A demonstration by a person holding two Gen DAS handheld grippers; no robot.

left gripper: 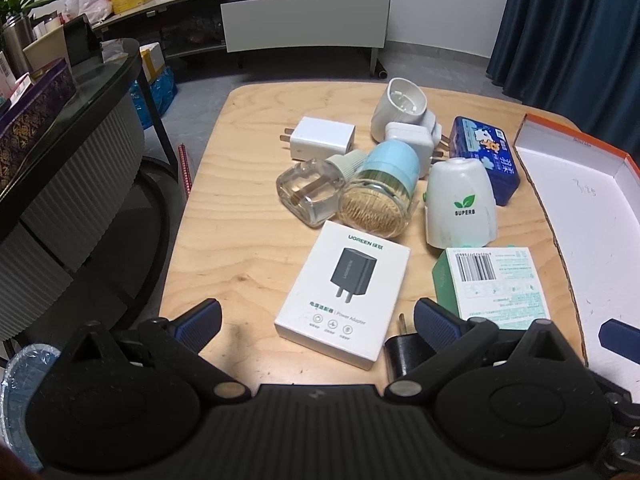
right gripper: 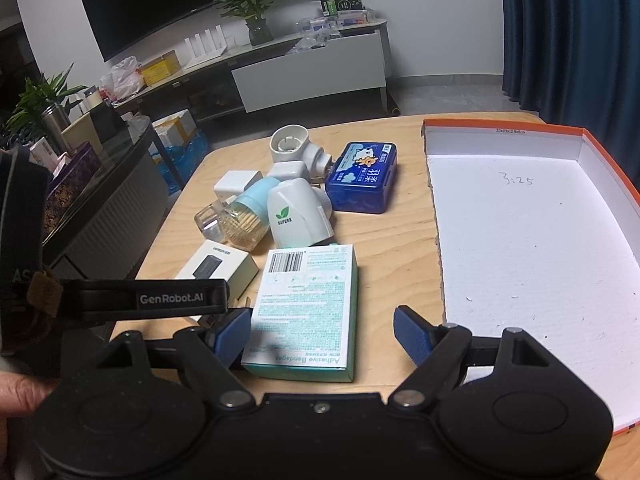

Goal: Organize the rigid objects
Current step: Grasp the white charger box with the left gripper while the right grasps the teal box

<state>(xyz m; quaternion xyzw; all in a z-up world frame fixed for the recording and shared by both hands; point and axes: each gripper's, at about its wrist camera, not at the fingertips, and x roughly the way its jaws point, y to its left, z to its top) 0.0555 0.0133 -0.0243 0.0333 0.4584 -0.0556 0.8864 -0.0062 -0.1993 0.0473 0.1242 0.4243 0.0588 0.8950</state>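
Lying open along the right side of the wooden table [right gripper: 392,240], the orange-edged white box lid [right gripper: 520,248] holds nothing yet, while the clutter sits bunched to its left. Nearest of that clutter is the Adhesive Bandages box [right gripper: 306,312] — its long axis runs straight away from the right gripper [right gripper: 320,330], its near end already between the spread blue fingers [right gripper: 412,336], neither pad clearly touching it. The left gripper [left gripper: 316,326] is likewise wide open and empty, with the UGREEN power adapter box [left gripper: 344,294] just ahead between its fingers, tilted slightly. Judging by position, the right hand is the better placed — the lid lies immediately to its right.
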